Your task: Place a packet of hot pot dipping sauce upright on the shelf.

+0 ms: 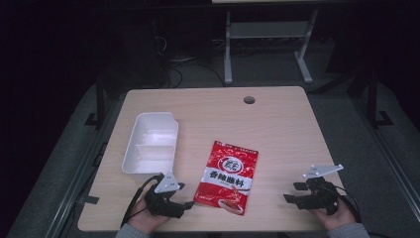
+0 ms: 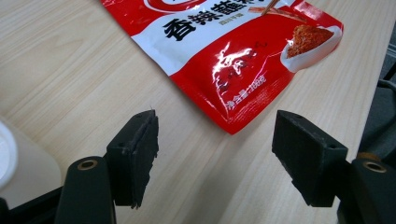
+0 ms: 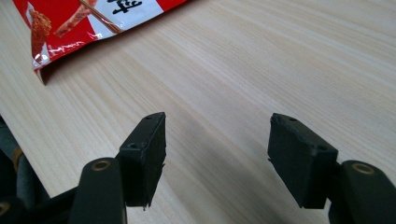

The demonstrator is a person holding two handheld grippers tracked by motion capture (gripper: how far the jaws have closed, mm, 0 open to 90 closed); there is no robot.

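High view has the red seasoning packet [image 1: 227,177] lying flat on the wooden table [image 1: 277,129], near the front edge, between both grippers. The left gripper [image 1: 184,196] sits just beside the packet's lower left corner, jaws spread wide with nothing in them. The right gripper [image 1: 292,192] is well apart to the right, also spread and empty. A white divided tray [image 1: 151,144] sits just left of the packet.
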